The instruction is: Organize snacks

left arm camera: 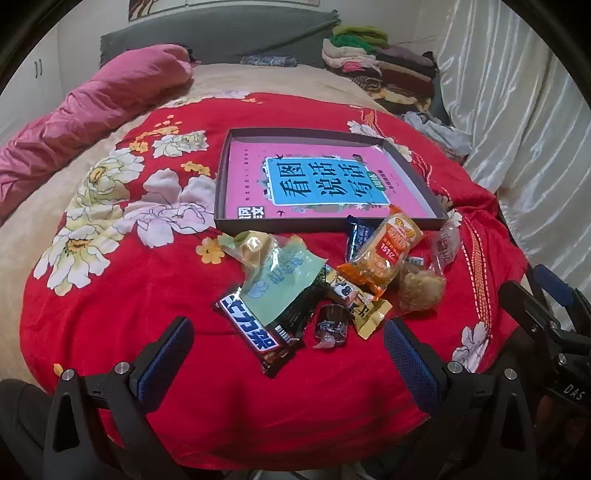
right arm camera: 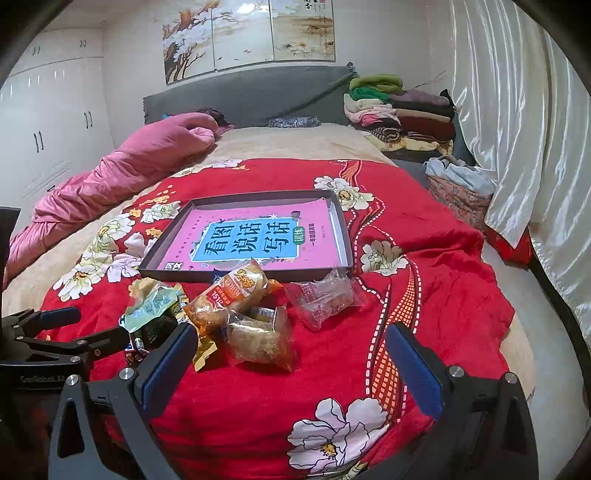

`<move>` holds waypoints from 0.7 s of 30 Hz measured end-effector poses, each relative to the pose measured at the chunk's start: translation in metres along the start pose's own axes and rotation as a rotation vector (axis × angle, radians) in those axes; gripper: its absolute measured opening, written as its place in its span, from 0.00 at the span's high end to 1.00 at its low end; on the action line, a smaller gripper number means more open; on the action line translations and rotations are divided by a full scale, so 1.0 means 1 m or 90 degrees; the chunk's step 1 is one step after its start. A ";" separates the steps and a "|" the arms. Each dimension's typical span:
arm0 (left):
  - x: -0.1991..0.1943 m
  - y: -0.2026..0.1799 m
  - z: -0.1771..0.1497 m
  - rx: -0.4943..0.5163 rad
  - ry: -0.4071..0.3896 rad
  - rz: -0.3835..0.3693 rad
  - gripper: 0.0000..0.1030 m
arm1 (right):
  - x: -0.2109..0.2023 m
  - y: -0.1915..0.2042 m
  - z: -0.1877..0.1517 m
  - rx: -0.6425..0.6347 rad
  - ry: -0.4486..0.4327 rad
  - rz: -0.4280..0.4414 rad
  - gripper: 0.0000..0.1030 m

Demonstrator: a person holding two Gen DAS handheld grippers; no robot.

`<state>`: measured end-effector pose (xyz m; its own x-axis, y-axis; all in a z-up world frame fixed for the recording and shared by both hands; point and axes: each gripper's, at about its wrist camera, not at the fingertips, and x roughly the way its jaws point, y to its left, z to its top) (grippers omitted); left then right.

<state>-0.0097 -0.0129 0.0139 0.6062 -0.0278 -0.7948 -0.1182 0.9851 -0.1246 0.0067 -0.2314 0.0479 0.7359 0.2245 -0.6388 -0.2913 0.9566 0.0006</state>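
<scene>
Nothing is sorted yet: the crinkly wrapped snacks [left arm camera: 332,280] lie heaped ahead of both grippers' wide-open, empty fingers [left arm camera: 166,358], and beyond them the shallow dark cardboard tray [left arm camera: 317,225] holds only its pink booklet [left arm camera: 317,181].

Red floral blanket [right arm camera: 424,280] covered the bed, w/ a crumpled pink duvet [right arm camera: 122,177] along its left side. Grey headboard [right arm camera: 251,92] stood at the far end, painted panels [right arm camera: 247,33] above it. Folded clothes stack [right arm camera: 402,110] sat far right, beside shiny white curtains [right arm camera: 517,110]. White wardrobe [right arm camera: 48,122] at left.
</scene>
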 end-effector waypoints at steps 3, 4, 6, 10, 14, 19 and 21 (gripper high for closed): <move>0.000 -0.001 0.000 0.001 -0.001 0.000 0.01 | 0.000 -0.001 0.000 0.001 0.000 0.000 0.00; -0.001 -0.001 0.000 0.001 -0.001 -0.001 0.01 | 0.000 -0.001 0.000 0.001 0.000 0.000 0.00; -0.001 -0.002 0.000 0.002 -0.001 -0.002 0.01 | 0.000 -0.001 0.000 0.001 0.002 0.000 0.00; -0.001 -0.002 0.000 0.004 0.000 -0.004 0.01 | 0.000 -0.001 0.000 0.001 0.001 0.000 0.00; -0.002 -0.004 0.000 0.006 0.000 -0.007 0.01 | 0.000 -0.001 0.000 0.001 0.001 0.001 0.00; -0.002 -0.004 0.000 0.006 0.000 -0.008 0.01 | 0.000 -0.001 0.000 0.000 0.000 0.001 0.00; -0.002 -0.004 0.000 0.006 0.001 -0.009 0.01 | 0.000 -0.001 0.000 0.000 0.000 0.002 0.00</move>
<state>-0.0107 -0.0171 0.0165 0.6062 -0.0415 -0.7943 -0.1025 0.9862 -0.1297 0.0071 -0.2325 0.0475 0.7345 0.2274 -0.6394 -0.2934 0.9560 0.0029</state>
